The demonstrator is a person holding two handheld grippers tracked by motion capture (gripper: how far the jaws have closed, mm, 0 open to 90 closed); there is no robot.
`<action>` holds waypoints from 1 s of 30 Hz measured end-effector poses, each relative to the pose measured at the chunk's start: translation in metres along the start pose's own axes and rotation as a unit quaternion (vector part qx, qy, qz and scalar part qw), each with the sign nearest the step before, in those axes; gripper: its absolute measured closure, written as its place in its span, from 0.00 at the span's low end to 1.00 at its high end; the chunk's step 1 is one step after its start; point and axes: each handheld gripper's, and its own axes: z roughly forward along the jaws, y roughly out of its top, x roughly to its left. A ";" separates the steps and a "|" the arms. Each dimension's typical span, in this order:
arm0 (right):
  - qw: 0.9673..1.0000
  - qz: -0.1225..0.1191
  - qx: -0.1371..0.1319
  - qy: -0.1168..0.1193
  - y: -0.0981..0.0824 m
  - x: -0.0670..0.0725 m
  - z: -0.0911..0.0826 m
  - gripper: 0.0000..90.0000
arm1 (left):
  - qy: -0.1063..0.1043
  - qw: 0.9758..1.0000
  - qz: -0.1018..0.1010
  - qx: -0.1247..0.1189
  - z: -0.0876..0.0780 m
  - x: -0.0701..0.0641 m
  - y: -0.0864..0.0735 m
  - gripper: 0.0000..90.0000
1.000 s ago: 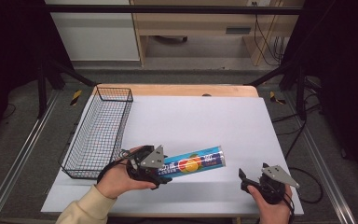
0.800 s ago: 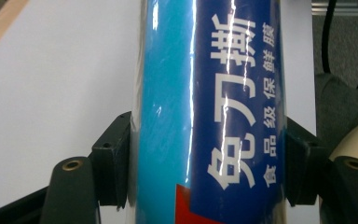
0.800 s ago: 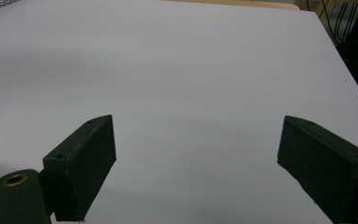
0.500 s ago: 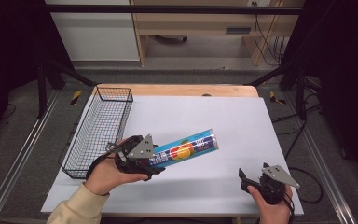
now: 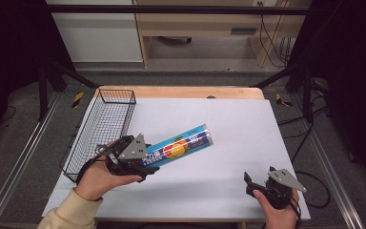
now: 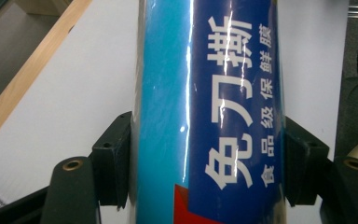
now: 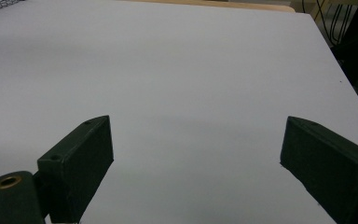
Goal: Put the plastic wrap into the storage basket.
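A long blue roll of cling film (image 5: 181, 145) with white lettering and an orange mark is lifted off the white table top (image 5: 228, 129), its far end tilted up to the right. My left gripper (image 5: 145, 160) is shut on the roll's near end, beside the wire basket (image 5: 100, 131). Seen close in the left gripper view, the roll (image 6: 209, 107) stands between the two black pads (image 6: 116, 158), which press on both its sides. My right gripper (image 5: 252, 183) rests at the table's front right corner. Its jaws (image 7: 196, 168) stand wide open over bare white surface.
The black wire basket stands along the table's left side with nothing visible inside. A wooden edge (image 5: 181, 93) runs along the table's far side. Black frame legs (image 5: 305, 90) and cables (image 5: 314, 186) lie off the right edge.
My left gripper has lifted the roll off the table and carried it left and away toward the basket, with its far end now raised. The right gripper has kept still.
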 end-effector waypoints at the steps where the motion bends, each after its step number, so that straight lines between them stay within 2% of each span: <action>1: 1.000 0.000 -0.001 -0.001 0.000 0.000 0.000 0.11 | 0.006 1.000 -0.006 0.000 -0.006 0.003 -0.001 0.35; 7: 1.000 0.001 -0.001 -0.001 0.000 -0.001 -0.001 0.11 | 0.027 0.999 -0.016 0.013 -0.021 0.007 -0.004 0.35; 11: 1.000 0.004 -0.004 -0.004 0.000 -0.001 -0.002 0.11 | 0.030 0.999 -0.016 0.016 -0.026 0.009 -0.007 0.36; 20: 1.000 -0.001 -0.004 -0.005 0.000 0.000 -0.001 0.11 | 0.032 0.999 -0.017 0.023 -0.025 0.010 -0.009 0.36; 30: 1.000 0.001 -0.004 -0.008 0.000 0.000 -0.002 0.11 | 0.041 0.999 -0.025 0.014 -0.031 0.007 -0.011 0.36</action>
